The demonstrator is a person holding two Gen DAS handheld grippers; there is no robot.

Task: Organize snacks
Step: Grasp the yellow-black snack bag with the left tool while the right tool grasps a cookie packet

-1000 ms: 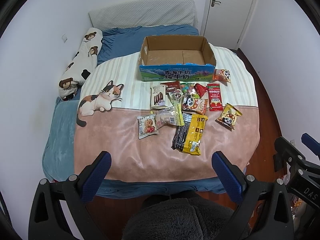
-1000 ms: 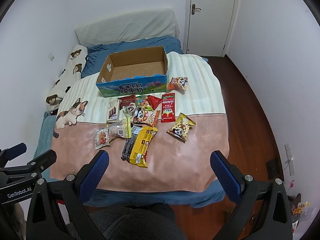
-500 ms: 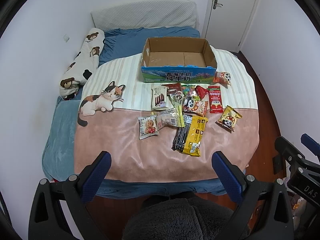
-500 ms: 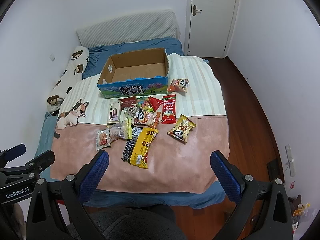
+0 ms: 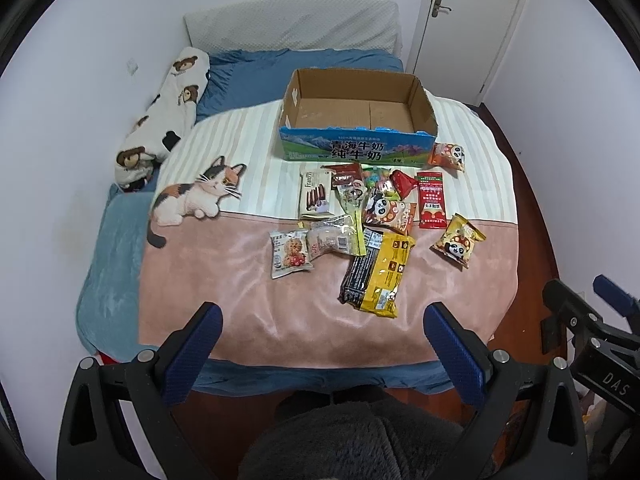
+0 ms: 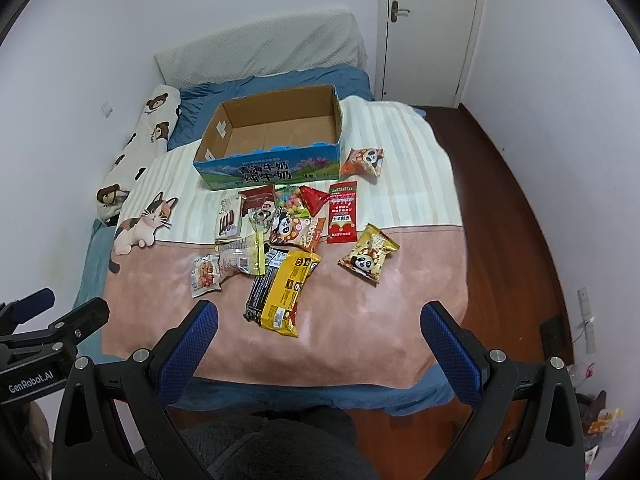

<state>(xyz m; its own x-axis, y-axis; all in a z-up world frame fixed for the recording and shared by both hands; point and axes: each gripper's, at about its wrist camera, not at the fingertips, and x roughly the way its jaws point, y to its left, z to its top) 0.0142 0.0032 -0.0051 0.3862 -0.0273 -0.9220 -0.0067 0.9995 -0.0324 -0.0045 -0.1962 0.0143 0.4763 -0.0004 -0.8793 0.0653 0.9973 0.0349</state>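
Observation:
Several snack packets lie in a loose pile on a bed, in front of an empty open cardboard box (image 5: 356, 120) (image 6: 276, 136) with blue printed sides. Nearest me is a yellow and black packet (image 5: 376, 276) (image 6: 284, 288). A yellow panda bag (image 5: 458, 240) (image 6: 368, 258) lies right of it, a red packet (image 5: 431, 200) (image 6: 343, 212) behind. An orange panda bag (image 5: 447, 156) (image 6: 363, 162) sits by the box's right corner. My left gripper (image 5: 320, 316) and right gripper (image 6: 320, 314) are open and empty, held well short of the bed's near edge.
The bed has a pink and striped blanket with a cat print (image 5: 196, 196) and a bear-print bolster (image 5: 168, 112) along the left wall. A pillow (image 5: 292, 28) is at the head. A wooden floor (image 6: 508, 216) and a door (image 6: 432, 28) lie to the right.
Both grippers have moved slightly closer to the bed, so the snacks and box look a little larger. Nothing on the bed has moved.

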